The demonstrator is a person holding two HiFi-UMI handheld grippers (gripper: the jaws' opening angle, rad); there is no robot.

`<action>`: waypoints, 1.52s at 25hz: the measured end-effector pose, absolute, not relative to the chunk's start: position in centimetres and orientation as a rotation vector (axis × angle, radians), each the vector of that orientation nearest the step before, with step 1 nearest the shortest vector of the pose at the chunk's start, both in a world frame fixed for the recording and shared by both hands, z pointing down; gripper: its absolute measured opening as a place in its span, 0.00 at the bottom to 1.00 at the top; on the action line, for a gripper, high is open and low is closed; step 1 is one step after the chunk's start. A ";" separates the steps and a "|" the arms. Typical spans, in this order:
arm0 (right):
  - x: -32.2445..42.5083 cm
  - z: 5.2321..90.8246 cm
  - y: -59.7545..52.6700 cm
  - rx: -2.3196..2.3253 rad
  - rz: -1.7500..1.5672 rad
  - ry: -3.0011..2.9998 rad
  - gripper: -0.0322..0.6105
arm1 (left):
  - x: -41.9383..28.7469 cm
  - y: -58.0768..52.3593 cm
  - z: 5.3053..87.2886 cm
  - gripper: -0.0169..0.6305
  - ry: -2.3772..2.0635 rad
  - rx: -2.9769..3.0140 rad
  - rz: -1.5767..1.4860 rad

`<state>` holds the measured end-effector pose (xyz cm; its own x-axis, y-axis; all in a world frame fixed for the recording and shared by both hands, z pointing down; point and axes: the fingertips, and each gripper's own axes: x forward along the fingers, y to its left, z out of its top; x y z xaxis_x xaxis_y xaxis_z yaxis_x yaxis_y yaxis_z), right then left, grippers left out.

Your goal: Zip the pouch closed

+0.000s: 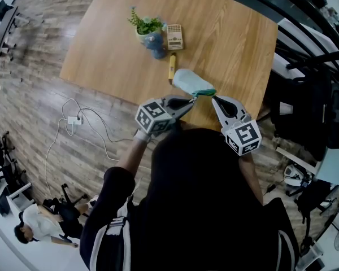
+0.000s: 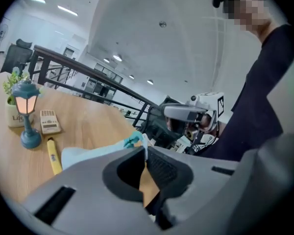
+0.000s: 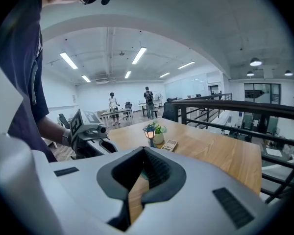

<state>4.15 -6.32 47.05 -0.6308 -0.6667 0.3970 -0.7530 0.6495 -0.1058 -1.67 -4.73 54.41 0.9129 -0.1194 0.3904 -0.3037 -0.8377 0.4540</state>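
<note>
A light-blue pouch [image 1: 187,81] with a teal end [image 1: 205,91] lies near the front edge of the wooden table [image 1: 231,44]. My left gripper [image 1: 193,96] meets that teal end from the left. In the left gripper view its jaws [image 2: 145,153] are shut on a thin white zipper pull [image 2: 145,144], with the teal tab [image 2: 132,141] and the pouch [image 2: 88,155] just behind. My right gripper [image 1: 213,99] comes in from the right, tip close to the left one. Its jaws [image 3: 144,152] are shut with a sliver of teal fabric [image 3: 144,173] between them.
Behind the pouch lie a yellow marker [image 1: 172,66], a small keypad device [image 1: 174,36], a blue lantern ornament [image 1: 156,44] and a potted plant [image 1: 144,27]. A white cable and adapter [image 1: 73,119] lie on the floor to the left. Dark railings [image 1: 305,33] run along the right.
</note>
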 end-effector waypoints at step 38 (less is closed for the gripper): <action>0.4 46.3 -4.3 0.806 -0.538 -2.149 0.26 | 0.3 -4.1 47.9 0.05 -0.240 2.682 0.371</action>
<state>0.44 -4.32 46.28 -0.5079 -0.6936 0.5107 -0.3712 0.7113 0.5968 0.33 -4.09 47.89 0.9495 -0.1102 0.2938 -0.2224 -0.8969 0.3823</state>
